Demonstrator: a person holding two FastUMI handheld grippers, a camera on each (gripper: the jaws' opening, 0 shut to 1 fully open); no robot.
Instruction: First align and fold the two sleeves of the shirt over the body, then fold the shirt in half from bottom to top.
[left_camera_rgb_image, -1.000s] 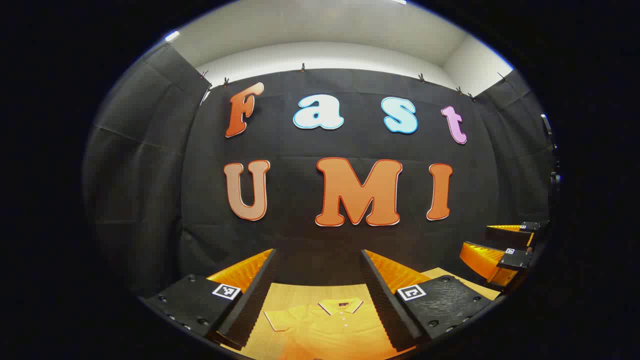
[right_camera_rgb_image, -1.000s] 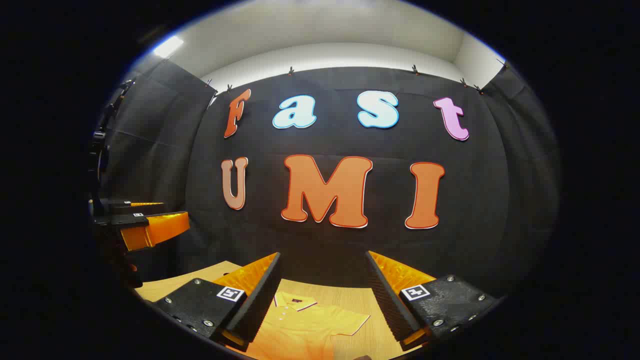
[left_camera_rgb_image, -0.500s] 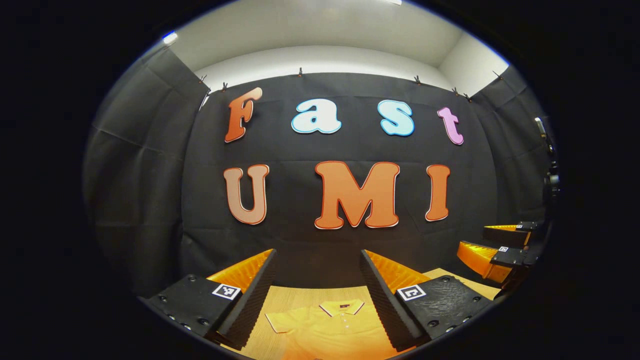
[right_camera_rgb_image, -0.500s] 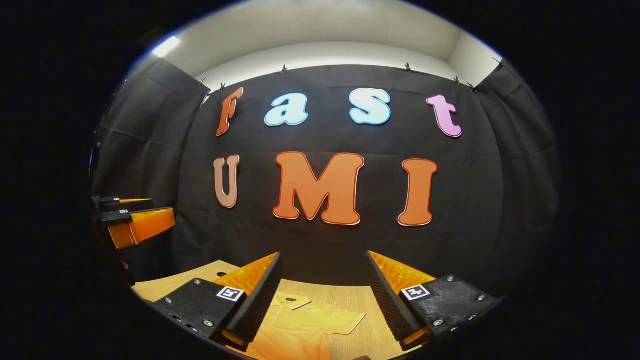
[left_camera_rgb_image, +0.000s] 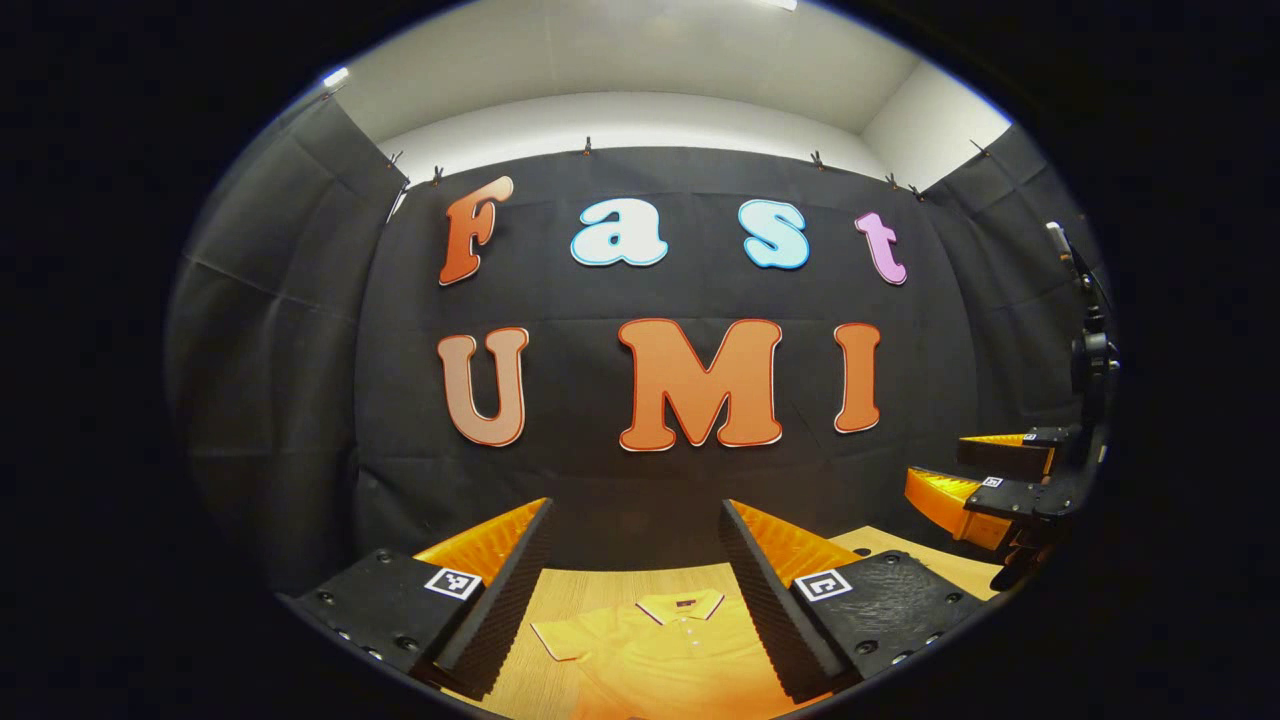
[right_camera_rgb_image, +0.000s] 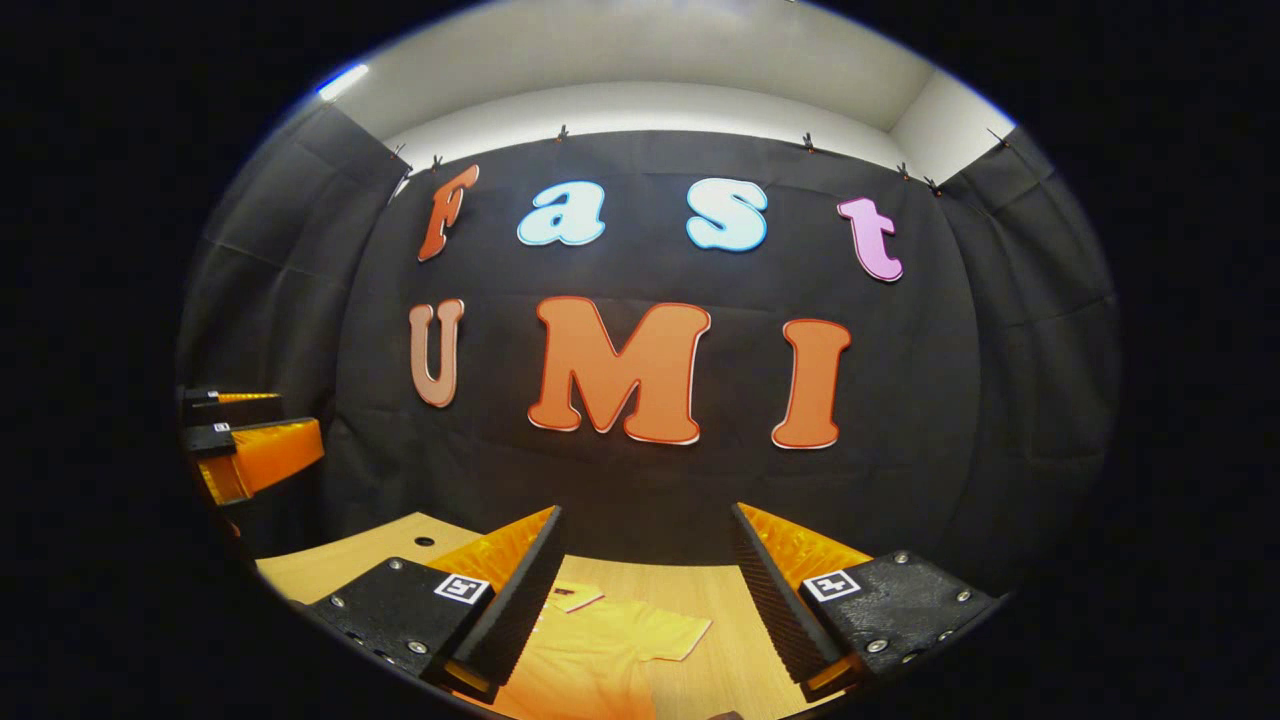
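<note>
Shirt (left_camera_rgb_image: 665, 655) seemingly flat on wooden table (right_camera_rgb_image: 330, 562).

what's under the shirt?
The yellow shirt lies flat on a light wooden table, bare wood showing around it. Whatever is directly beneath the fabric is covered.

Screwed tool (left_camera_rgb_image: 635, 590) blocks, square markers

My left gripper (left_camera_rgb_image: 635, 590) covers both sides of the shirt (left_camera_rgb_image: 660, 650), and the shirt's lower part is cut off at the bottom edge. In the right gripper view, my right gripper (right_camera_rgb_image: 645, 590) hides the shirt's (right_camera_rgb_image: 600, 650) collar partly.
</note>
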